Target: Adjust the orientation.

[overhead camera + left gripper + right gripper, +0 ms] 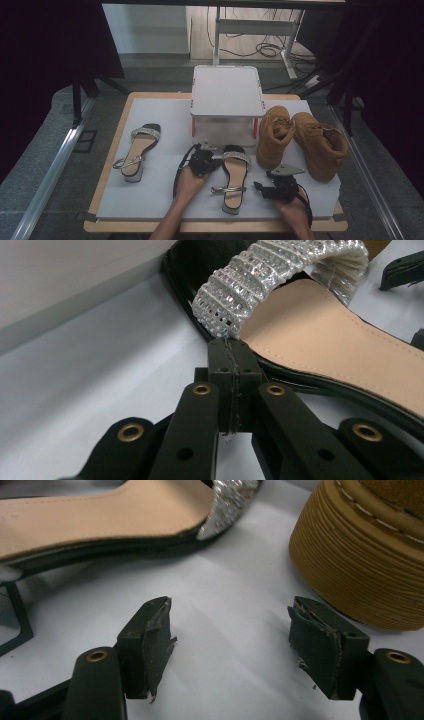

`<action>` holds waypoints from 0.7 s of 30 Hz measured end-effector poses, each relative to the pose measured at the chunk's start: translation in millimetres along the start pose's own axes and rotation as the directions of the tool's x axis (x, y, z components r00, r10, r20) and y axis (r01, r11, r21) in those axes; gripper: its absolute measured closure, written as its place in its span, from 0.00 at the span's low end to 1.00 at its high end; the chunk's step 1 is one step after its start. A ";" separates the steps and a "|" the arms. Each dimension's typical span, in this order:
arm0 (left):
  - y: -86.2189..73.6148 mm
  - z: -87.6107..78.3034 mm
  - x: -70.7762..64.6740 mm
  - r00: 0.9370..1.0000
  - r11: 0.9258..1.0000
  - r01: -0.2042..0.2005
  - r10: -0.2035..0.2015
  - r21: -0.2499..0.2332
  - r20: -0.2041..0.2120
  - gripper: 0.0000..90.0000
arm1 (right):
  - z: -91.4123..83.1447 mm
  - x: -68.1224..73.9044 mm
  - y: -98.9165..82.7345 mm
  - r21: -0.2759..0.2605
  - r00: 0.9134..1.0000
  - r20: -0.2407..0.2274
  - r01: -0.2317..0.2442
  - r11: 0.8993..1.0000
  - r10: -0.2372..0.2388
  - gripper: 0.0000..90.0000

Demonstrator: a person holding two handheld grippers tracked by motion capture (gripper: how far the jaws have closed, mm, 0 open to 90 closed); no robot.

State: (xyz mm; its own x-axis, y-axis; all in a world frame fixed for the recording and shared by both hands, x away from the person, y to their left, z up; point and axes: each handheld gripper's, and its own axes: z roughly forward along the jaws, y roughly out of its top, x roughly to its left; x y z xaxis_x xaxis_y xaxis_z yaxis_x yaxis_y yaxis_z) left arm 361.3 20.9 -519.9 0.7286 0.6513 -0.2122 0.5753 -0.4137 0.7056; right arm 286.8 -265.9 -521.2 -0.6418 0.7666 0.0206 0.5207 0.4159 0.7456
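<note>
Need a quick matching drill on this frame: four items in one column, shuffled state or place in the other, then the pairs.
Column 1
1. left gripper
2. right gripper
3. tan suede lace-up boots
4. far-left black sandal with rhinestone strap

Column 2
A. lies alone at the mat's left side
B. jaws shut, tips at the edge of the middle rhinestone-strap sandal
C. stand right of the white box with a flat lid
D. jaws open, nothing between them

Pairs: 1-B, 2-D, 3-C, 4-A
</note>
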 end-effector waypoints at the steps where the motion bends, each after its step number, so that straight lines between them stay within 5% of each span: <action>1: 2.1 2.1 -1.2 1.000 1.000 -0.003 0.003 0.004 0.003 1.00 | -0.1 0.0 0.0 0.000 1.000 0.001 0.000 1.000 0.000 0.36; 11: 11.9 16.5 -11.6 1.000 1.000 -0.021 0.021 0.003 0.020 1.00 | 0.1 -0.1 0.0 -0.001 1.000 -0.003 -0.002 1.000 0.002 0.36; 21: 3.6 -6.4 -5.4 0.999 1.000 -0.026 0.026 -0.009 -0.026 0.91 | 0.0 0.1 0.0 0.000 1.000 0.000 0.001 1.000 -0.001 0.36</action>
State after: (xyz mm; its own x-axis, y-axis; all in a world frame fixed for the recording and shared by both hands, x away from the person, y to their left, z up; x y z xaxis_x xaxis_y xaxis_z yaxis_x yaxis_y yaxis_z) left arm 357.1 19.9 -511.9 0.7334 0.6566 -0.1764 0.5528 -0.4248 0.7170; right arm 286.7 -265.8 -521.2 -0.6424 0.7661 0.0199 0.5202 0.4169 0.7454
